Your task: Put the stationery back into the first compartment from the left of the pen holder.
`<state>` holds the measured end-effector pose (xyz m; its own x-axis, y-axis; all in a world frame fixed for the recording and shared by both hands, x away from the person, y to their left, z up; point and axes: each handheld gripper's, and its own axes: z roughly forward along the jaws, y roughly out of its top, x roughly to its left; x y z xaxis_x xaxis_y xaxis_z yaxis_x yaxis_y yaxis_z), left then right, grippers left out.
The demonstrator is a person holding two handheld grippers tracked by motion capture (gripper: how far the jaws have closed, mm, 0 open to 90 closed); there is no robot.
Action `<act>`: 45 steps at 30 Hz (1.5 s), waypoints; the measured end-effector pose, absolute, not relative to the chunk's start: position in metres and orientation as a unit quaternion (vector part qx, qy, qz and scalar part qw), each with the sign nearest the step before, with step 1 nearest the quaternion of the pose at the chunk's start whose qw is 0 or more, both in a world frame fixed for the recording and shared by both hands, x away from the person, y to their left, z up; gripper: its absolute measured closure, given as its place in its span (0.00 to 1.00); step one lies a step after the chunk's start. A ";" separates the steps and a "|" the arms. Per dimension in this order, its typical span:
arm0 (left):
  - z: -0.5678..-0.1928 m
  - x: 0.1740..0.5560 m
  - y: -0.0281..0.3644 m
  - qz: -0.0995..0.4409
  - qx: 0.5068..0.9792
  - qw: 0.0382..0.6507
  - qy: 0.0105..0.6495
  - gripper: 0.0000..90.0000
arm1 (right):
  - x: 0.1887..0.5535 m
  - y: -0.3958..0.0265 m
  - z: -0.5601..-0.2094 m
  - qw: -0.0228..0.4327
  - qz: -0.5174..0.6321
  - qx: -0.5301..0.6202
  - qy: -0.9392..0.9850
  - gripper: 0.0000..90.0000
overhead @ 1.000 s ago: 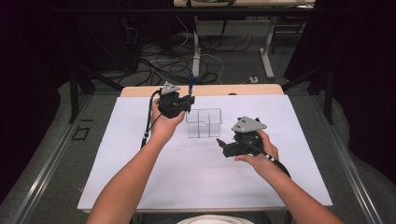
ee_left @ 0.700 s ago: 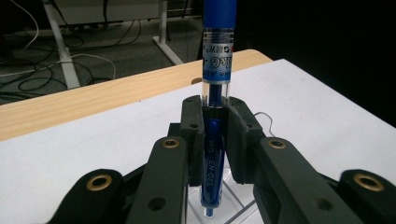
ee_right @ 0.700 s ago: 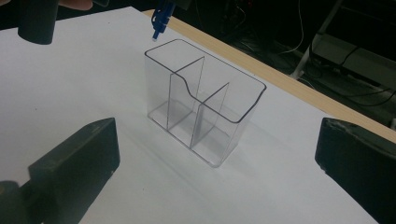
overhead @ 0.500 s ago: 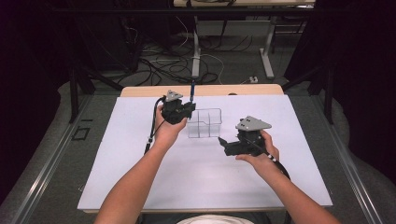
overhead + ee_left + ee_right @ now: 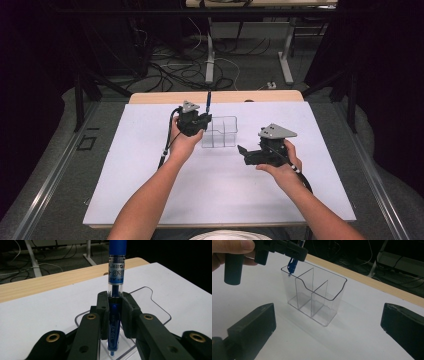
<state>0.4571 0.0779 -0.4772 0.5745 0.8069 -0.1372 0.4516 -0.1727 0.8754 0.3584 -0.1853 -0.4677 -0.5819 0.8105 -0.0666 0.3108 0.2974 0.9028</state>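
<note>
My left gripper (image 5: 196,121) is shut on a blue gel pen (image 5: 208,99), which it holds upright with the tip down. In the left gripper view the pen (image 5: 116,272) stands between the jaws of the left gripper (image 5: 115,302), its tip over the clear divided organiser (image 5: 157,305). In the right gripper view the pen tip (image 5: 291,267) hangs at rim level at the left end of the organiser (image 5: 317,298), under the left gripper (image 5: 287,250). My right gripper (image 5: 246,152) hovers to the right of the organiser (image 5: 220,133), open and holding nothing, pointing at it.
A white mat (image 5: 150,190) covers the table, with a bare wooden strip (image 5: 150,97) along the far edge. Beyond the table are floor cables (image 5: 170,70) and desk legs (image 5: 210,55).
The left gripper has carried the pen towards me and a little right, bringing it over the organiser's left end. The right gripper has stayed nearly still.
</note>
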 end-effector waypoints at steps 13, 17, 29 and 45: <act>-0.483 0.457 0.077 0.182 0.751 0.475 0.421 0.87 | 0.358 -0.182 -0.470 0.268 0.461 0.365 0.763 0.00; -0.483 0.457 0.076 0.183 0.753 0.472 0.420 0.87 | 0.358 -0.182 -0.471 0.267 0.459 0.367 0.764 0.00; -0.471 0.449 0.084 0.191 0.751 0.476 0.416 0.70 | 0.357 -0.184 -0.473 0.264 0.457 0.369 0.765 0.00; -0.443 0.425 0.099 0.186 0.745 0.511 0.387 0.32 | 0.358 -0.187 -0.477 0.268 0.454 0.376 0.762 0.00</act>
<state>0.4247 0.0993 -0.4435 0.6312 0.7664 -0.1193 0.3868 -0.1777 0.9049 0.3582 -0.1867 -0.4772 -0.5747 0.8157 -0.0666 0.3296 0.3051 0.8934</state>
